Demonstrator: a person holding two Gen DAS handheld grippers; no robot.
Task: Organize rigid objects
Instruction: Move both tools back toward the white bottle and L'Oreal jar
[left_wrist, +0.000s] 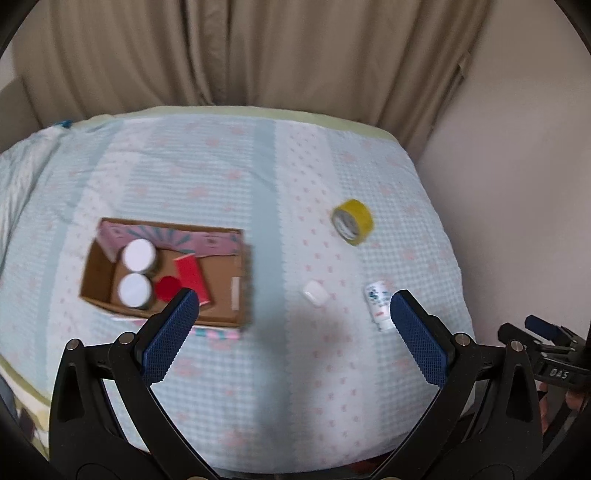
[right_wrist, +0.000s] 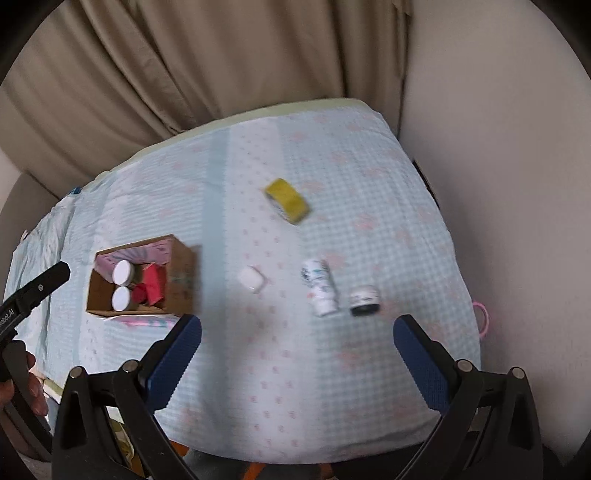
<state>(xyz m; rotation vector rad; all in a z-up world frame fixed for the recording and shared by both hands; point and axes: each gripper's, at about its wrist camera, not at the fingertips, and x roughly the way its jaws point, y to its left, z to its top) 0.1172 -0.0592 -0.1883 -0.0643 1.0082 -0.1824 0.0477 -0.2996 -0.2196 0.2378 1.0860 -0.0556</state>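
Left tool (left_wrist: 291, 314): we held it spread wide, gripping nothing, above the bed (left_wrist: 258, 369).
Right tool (right_wrist: 297, 336): we kept it released too, empty.
Cardboard box (left_wrist: 107, 266): our landmark; two white-lidded jars (left_wrist: 137, 271) and red pieces (left_wrist: 184, 277) lay inside.
White case (left_wrist: 314, 293): right of the box.
White bottle (left_wrist: 378, 304): further right, lying down.
Dark jar (right_wrist: 365, 301): just beside the bottle.
Yellow tape roll (left_wrist: 352, 221): beyond, well apart from the box.

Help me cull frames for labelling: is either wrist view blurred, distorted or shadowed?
Left wrist view: motion blur smears the cardboard box edge; the yellow tape roll stays fairly crisp; a soft shadow lies on the cloth between the fingers. Right wrist view: blurrier throughout, tape roll and white bottle smeared. Both: fisheye bowing, dark corners.
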